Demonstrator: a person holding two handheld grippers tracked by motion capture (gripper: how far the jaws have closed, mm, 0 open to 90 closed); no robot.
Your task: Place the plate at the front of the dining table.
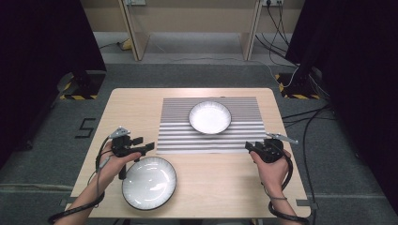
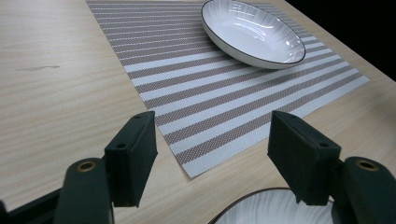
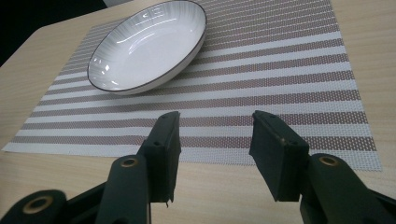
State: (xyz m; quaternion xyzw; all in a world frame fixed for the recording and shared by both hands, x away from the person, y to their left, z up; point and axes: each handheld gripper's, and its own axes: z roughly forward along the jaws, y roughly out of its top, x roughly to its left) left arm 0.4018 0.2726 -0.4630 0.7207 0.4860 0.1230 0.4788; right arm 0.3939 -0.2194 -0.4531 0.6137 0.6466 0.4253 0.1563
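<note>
Nearest the high camera, a white ribbed ceramic bowl with a thin dark rim (image 1: 149,182) sits on the pale wood-grain surface (image 1: 220,173) close to its near edge, just below and to the right of the left gripper (image 1: 149,147). That gripper's jaws stand released, parted with nothing between them; in the left gripper view the bowl's rim (image 2: 261,211) curves up at the bottom, just under and between the jaw tips. Ahead of those jaws lies a rectangular woven placemat with brown and white stripes (image 1: 211,125), its near corner (image 2: 219,107) reaching almost up to the gap between them. On the mat's far part rests a second white ribbed bowl with a dark rim (image 1: 210,117), seen in the left gripper view (image 2: 252,32) well ahead of the jaws and to their right. The right gripper (image 1: 248,146) is held at the mat's near right corner, pointing inward over its edge. Its jaws are also released, spread apart and empty; in the right gripper view the striped mat (image 3: 280,79) stretches out ahead of them and the far bowl (image 3: 148,46) sits well ahead and to the left of the jaw tips. A person's left hand (image 1: 110,164) and right hand (image 1: 274,168) grip the two tools, with black cables trailing back along the forearms.
</note>
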